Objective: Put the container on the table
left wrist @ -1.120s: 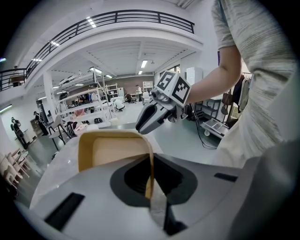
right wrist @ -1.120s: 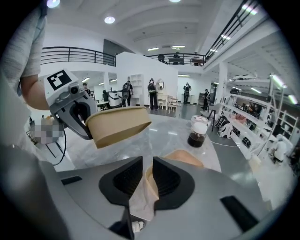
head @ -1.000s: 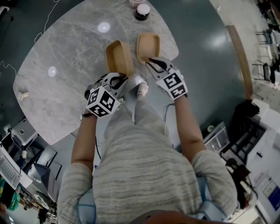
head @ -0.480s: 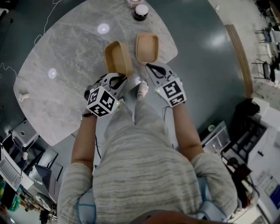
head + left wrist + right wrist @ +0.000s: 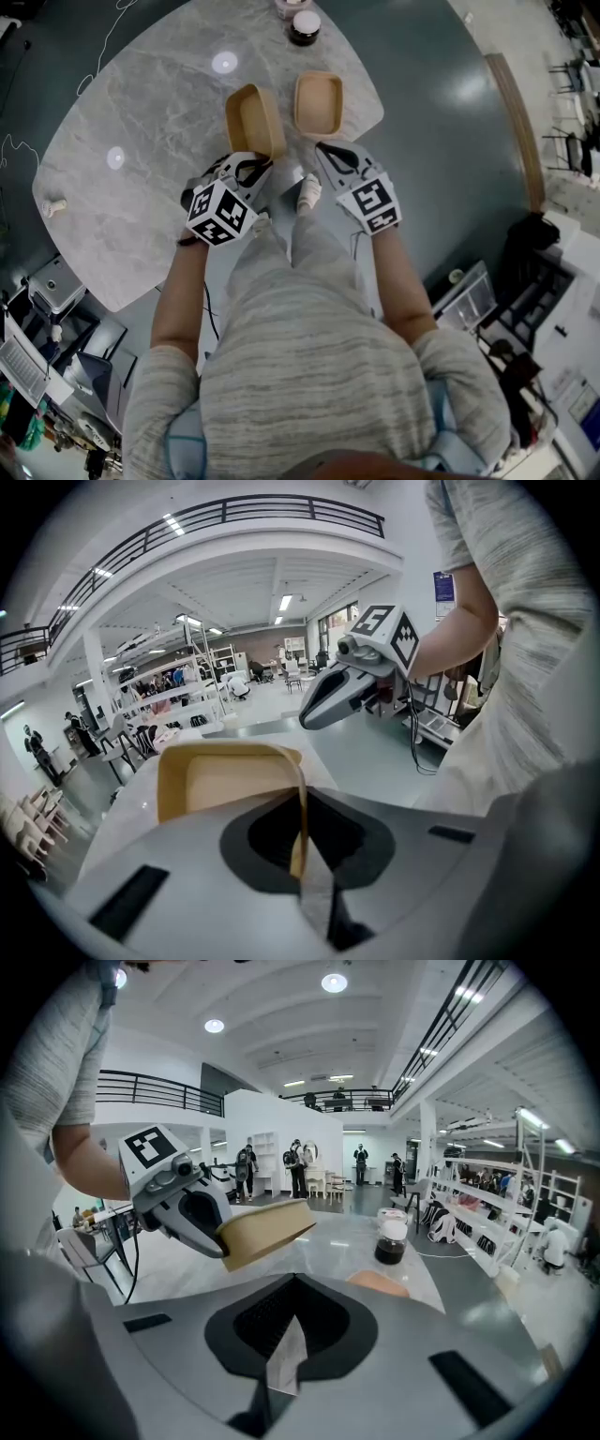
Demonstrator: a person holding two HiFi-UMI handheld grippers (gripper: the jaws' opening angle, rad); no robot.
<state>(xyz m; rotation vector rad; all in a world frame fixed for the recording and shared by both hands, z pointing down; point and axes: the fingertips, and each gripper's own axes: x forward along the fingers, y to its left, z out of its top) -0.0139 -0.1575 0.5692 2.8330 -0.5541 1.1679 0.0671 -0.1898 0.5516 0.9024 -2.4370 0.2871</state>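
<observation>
A tan container (image 5: 255, 120) is held tilted over the marble table (image 5: 150, 141) near its front edge. My left gripper (image 5: 251, 171) is shut on its near wall; in the left gripper view that wall (image 5: 298, 808) runs between the jaws. A second tan container (image 5: 319, 101) rests flat on the table just to the right. My right gripper (image 5: 336, 155) hovers just short of it, at the table's edge, shut with nothing in it. The right gripper view shows the held container (image 5: 267, 1232) at the left and a sliver of the second one (image 5: 380, 1283).
A dark jar with a white lid (image 5: 304, 25) stands at the table's far edge, with a pale jar (image 5: 289, 7) behind it. A small white object (image 5: 52, 206) lies at the table's left end. Cables trail over the dark floor (image 5: 441, 141) around the table.
The right gripper has drawn back a little from the second container toward the person. The left gripper keeps its hold on the tilted container, almost unmoved.
</observation>
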